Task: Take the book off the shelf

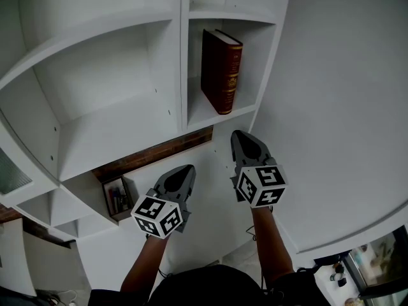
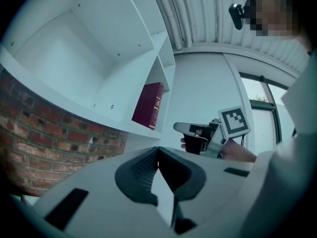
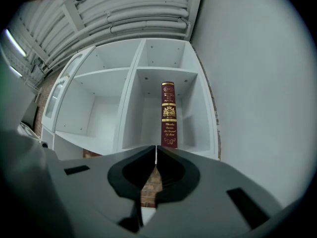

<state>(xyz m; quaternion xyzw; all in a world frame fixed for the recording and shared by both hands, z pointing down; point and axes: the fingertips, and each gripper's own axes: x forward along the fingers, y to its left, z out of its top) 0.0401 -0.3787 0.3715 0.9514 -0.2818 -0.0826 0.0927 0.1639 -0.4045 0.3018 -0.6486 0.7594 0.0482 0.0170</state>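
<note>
Hand-held left tongs and right tongs: grey moulded shells that taper to a narrow tip. Each carries a white cube printed with black square markers, the left cube and the right cube. The tongs' own cameras show a black ribbed lining set into the grey round the jaws, and dark rectangular slots in the shell's upper face. The person's forearms are bare, above a dark top.
</note>
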